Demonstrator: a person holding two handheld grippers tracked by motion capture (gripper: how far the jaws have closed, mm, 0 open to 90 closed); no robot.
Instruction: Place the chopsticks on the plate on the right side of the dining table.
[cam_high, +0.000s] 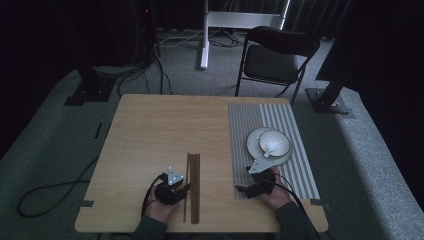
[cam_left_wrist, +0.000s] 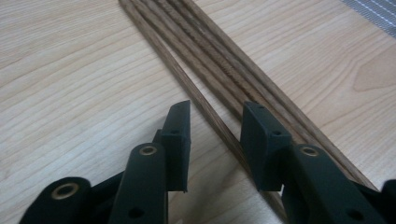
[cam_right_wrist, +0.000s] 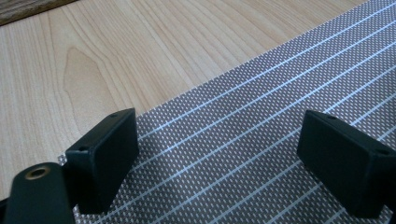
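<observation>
Left gripper (cam_left_wrist: 212, 128) jaws apart, straddling leftmost dark brown wooden chopstick (cam_left_wrist: 196, 93); stick's long axis running near-to-far; right gripper (cam_right_wrist: 217, 154) idling wide apart.

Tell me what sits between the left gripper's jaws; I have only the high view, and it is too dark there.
Observer: One brown chopstick lies between the left gripper jaws; the pads do not press on it.
Operator: Say where the other sticks are.
Observer: The other chopsticks lie bunched beside it and run past the far side of one jaw.
Operator: Check the right gripper.
Observer: The right gripper stands wide open over the striped mat, with nothing between its jaws.
</observation>
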